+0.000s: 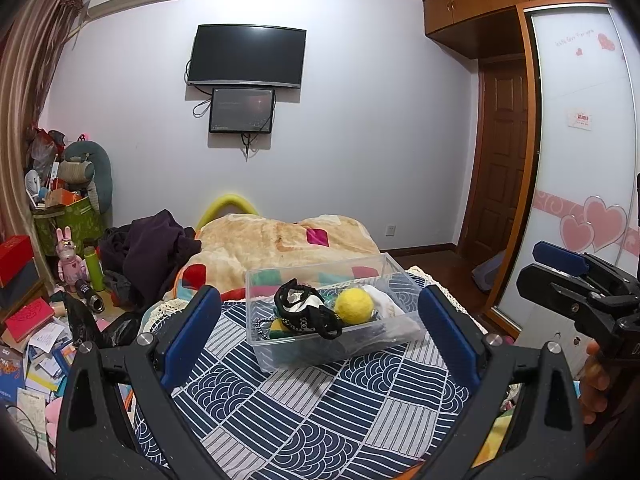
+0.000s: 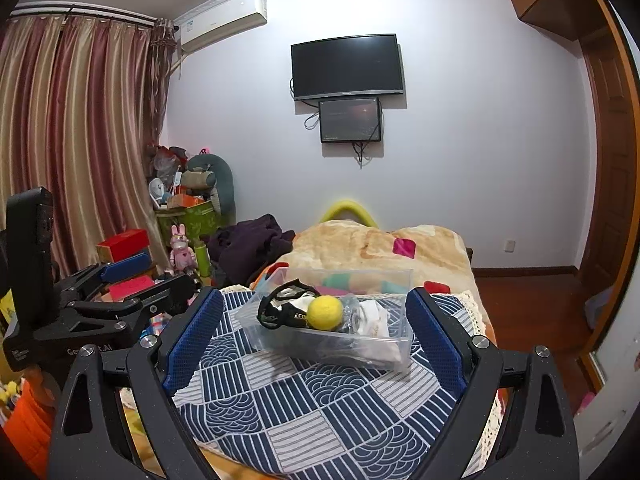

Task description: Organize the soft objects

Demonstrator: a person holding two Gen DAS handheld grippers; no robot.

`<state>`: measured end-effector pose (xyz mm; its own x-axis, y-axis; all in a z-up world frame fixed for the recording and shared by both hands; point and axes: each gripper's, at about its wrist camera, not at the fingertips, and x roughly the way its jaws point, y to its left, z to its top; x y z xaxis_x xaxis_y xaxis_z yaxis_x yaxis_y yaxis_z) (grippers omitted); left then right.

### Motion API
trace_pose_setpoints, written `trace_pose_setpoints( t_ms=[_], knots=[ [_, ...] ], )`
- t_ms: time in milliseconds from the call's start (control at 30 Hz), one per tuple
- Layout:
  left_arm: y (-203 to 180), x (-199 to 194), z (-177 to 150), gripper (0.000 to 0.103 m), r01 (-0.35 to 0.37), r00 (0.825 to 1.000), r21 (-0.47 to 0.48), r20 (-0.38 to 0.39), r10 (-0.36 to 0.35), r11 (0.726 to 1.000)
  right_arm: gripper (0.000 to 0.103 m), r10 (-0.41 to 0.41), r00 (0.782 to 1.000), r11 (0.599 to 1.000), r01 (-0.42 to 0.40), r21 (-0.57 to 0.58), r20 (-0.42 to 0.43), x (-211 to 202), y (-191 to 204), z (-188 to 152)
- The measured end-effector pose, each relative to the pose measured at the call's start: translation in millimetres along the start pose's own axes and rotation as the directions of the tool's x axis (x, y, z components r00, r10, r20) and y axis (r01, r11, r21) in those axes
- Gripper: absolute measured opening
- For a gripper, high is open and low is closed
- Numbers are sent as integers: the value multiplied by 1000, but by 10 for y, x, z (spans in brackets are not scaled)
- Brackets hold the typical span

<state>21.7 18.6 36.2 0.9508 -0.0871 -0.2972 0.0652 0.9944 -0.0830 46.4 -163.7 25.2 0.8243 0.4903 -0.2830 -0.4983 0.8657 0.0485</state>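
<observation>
**Bin loaded, both hand-held grippers empty**

On the bed, mid-scene, the clear bin sits on the patterned quilt, the yellow ball and black strap inside. Risk: bin tipped on soft bedding if nudged. Left hand-held gripper and right hand-held gripper are spread wide; nothing is held or touched.

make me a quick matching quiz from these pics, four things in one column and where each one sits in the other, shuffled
Things:
1. yellow ball
2. clear bin
3. television
4. pink rabbit toy

Places:
A. mounted on the wall
B. on the patterned blue cloth
C. among the clutter at the left of the bed
D. inside the clear bin

Pairs: 1-D, 2-B, 3-A, 4-C
</observation>
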Motion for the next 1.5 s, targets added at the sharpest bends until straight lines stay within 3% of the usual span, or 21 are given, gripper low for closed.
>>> trace_pose_setpoints(
  t_ms=[1500],
  knots=[
    [6, 18, -29, 101, 11, 1000, -11, -17, -11, 1000, 92, 7, 1000, 1000, -7, 6, -4, -19, 34, 16]
  ],
)
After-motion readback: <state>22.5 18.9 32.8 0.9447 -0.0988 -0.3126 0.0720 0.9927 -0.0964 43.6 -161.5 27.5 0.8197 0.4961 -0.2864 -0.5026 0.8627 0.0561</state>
